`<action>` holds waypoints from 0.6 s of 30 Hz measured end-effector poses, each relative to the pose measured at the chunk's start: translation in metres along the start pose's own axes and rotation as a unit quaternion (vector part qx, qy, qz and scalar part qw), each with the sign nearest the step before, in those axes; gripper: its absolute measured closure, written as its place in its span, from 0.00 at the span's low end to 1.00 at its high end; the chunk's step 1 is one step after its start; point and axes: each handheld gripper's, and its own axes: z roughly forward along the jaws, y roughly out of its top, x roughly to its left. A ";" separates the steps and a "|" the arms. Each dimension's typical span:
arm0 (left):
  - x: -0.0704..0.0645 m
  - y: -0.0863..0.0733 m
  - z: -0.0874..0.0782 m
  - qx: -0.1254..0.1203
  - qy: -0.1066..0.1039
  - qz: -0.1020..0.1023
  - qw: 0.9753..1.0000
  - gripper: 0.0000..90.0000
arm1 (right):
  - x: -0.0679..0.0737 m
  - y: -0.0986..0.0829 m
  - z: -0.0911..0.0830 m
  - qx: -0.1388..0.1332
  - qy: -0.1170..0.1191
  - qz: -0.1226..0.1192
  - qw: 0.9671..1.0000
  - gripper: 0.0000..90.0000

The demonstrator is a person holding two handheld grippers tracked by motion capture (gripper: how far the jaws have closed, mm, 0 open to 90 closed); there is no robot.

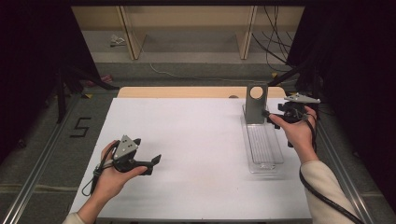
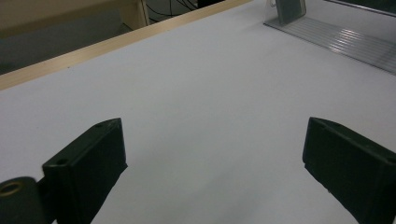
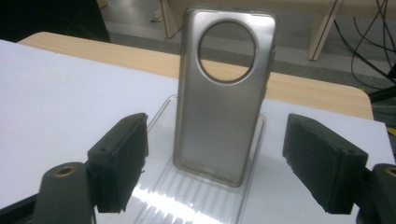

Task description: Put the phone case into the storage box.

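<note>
A grey, semi-transparent phone case (image 3: 219,98) stands upright at the far end of a clear ribbed plastic tray (image 1: 264,149), in the upper right of the high view. A large round camera hole sits near its top, and its edges are raised. In the right gripper view it rises at centre frame, its lower end resting in the tray. The tray lies flat and lengthwise on the white counter (image 1: 187,149).

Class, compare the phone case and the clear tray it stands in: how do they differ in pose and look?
The phone case stands upright; the clear tray lies flat on the table. The phone case is grey and opaque with a round cut-out; the clear tray is see-through and ribbed. The clear tray is longer. They touch at the tray's far end.
</note>
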 end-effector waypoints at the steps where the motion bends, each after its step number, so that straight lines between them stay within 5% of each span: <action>1: 0.000 0.000 0.000 0.001 0.000 0.001 1.000 0.06 | 0.001 -0.001 -0.001 0.001 0.002 -0.001 1.000 0.25; 18: 0.000 0.000 0.003 0.001 -0.004 0.000 1.000 0.06 | 0.023 -0.020 -0.027 -0.009 0.047 -0.018 0.999 0.23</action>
